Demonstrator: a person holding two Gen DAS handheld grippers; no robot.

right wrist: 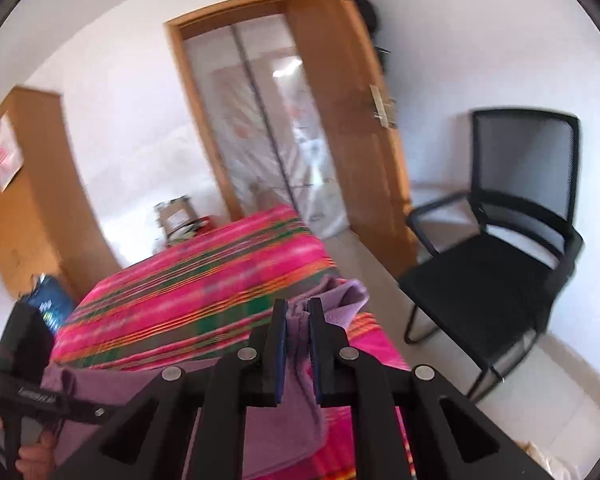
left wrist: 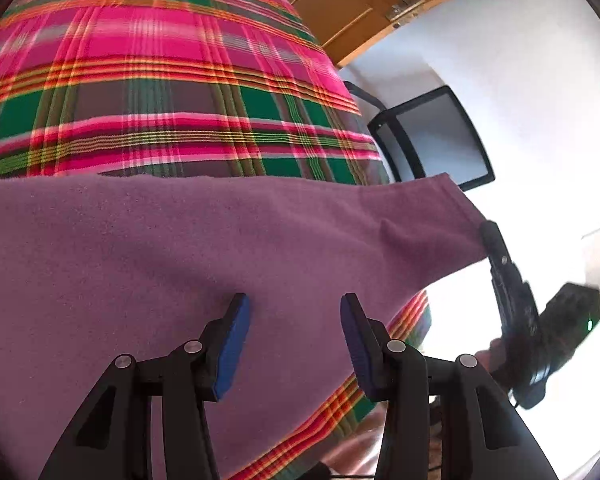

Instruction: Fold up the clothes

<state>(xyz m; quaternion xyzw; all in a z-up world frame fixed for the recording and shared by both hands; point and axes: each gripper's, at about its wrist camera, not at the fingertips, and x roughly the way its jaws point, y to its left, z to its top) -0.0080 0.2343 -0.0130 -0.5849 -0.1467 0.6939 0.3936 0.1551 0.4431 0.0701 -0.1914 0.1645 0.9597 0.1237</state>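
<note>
A purple garment (left wrist: 172, 248) lies spread on a table covered with a pink, green and orange plaid cloth (left wrist: 160, 80). My left gripper (left wrist: 296, 312) is open just above the garment, with nothing between its blue pads. My right gripper (right wrist: 298, 312) is shut on a bunched edge of the purple garment (right wrist: 340, 296) and holds it up at the table's right side. In the left wrist view the right gripper (left wrist: 496, 248) grips the garment's far right corner, which is stretched toward it.
A black mesh office chair (right wrist: 500, 248) stands on the pale floor to the right of the table. A wooden door (right wrist: 340, 140) stands open beyond the table. A wooden cabinet (right wrist: 24, 200) stands at the left, with small items behind the table's far edge.
</note>
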